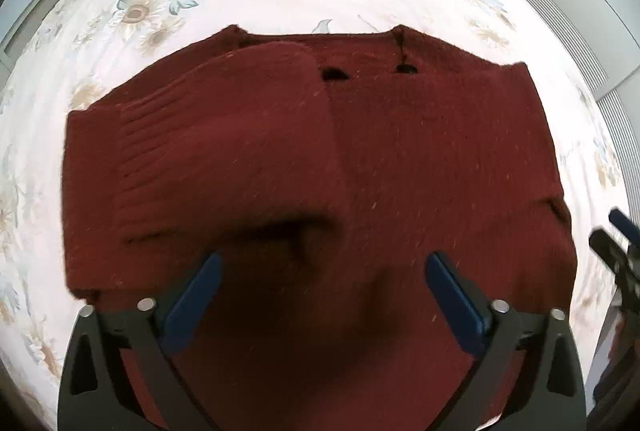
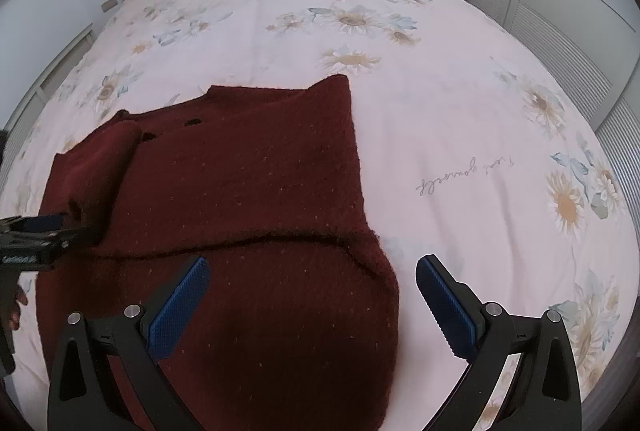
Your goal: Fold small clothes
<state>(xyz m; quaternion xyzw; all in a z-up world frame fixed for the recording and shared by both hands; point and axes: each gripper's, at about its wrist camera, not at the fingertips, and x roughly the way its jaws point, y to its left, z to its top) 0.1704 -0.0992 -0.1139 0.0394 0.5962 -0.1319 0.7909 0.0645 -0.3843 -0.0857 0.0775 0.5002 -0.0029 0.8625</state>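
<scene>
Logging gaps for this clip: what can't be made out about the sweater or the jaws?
- Dark red knitted sweater: near hem hidden in both views by each camera's own gripper and the frame edge.
- Left gripper in right wrist view: jaws edge-on against the sweater, contact unclear.
- Right gripper in left wrist view: cut off at the edge.

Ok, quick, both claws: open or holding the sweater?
Left claw: open, empty, over the sweater.
Right claw: open, empty, at the sweater's right edge.
</scene>
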